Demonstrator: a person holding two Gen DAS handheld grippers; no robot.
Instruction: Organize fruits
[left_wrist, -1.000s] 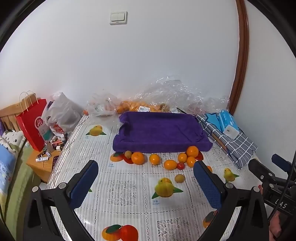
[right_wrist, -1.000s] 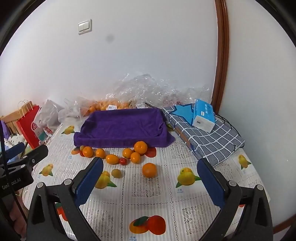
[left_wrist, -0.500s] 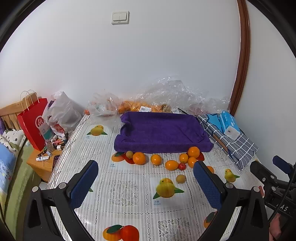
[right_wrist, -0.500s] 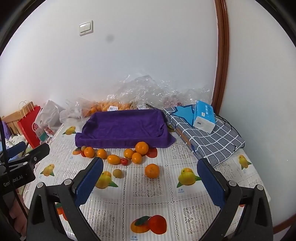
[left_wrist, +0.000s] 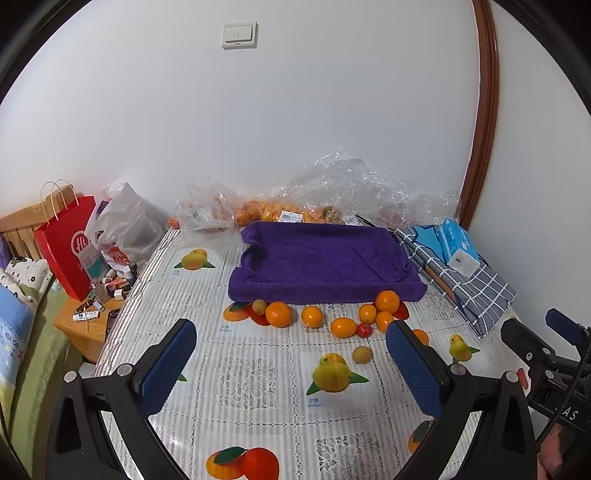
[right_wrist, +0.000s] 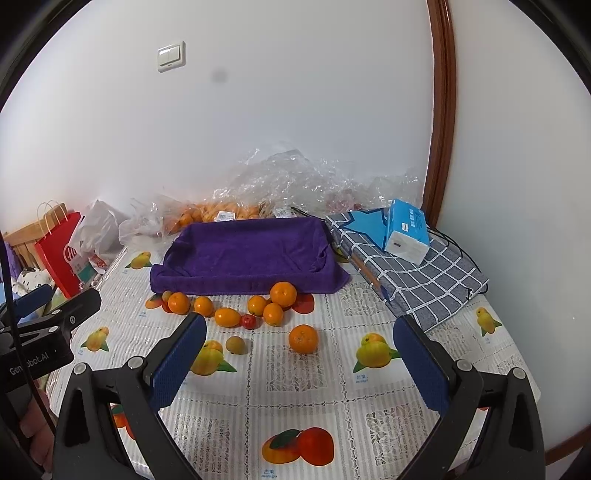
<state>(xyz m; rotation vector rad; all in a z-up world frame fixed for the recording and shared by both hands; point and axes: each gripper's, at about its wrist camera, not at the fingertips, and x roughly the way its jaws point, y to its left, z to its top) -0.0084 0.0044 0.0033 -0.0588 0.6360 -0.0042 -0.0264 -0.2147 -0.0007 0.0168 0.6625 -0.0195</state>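
Several oranges (left_wrist: 279, 314) (right_wrist: 283, 294), a small red fruit (left_wrist: 364, 329) (right_wrist: 249, 321) and a small brownish fruit (left_wrist: 361, 355) (right_wrist: 235, 345) lie loose on the patterned tablecloth in front of a tray lined with a purple towel (left_wrist: 321, 258) (right_wrist: 247, 254). One orange (right_wrist: 303, 338) lies apart, nearest my right gripper. My left gripper (left_wrist: 291, 363) is open and empty above the table's near part. My right gripper (right_wrist: 299, 363) is open and empty too. The right gripper's body shows at the right edge of the left wrist view (left_wrist: 546, 365).
Clear plastic bags of oranges (left_wrist: 273, 212) lie against the back wall. A checked grey cloth bag (right_wrist: 417, 273) with a blue tissue pack (right_wrist: 406, 230) sits at the right. A red paper bag (left_wrist: 66, 243) and a cluttered bedside stand (left_wrist: 92, 314) are at the left.
Both grippers have drawn back and risen slightly, so the fruits sit a little lower in view. Both stay open. No fruit has moved.
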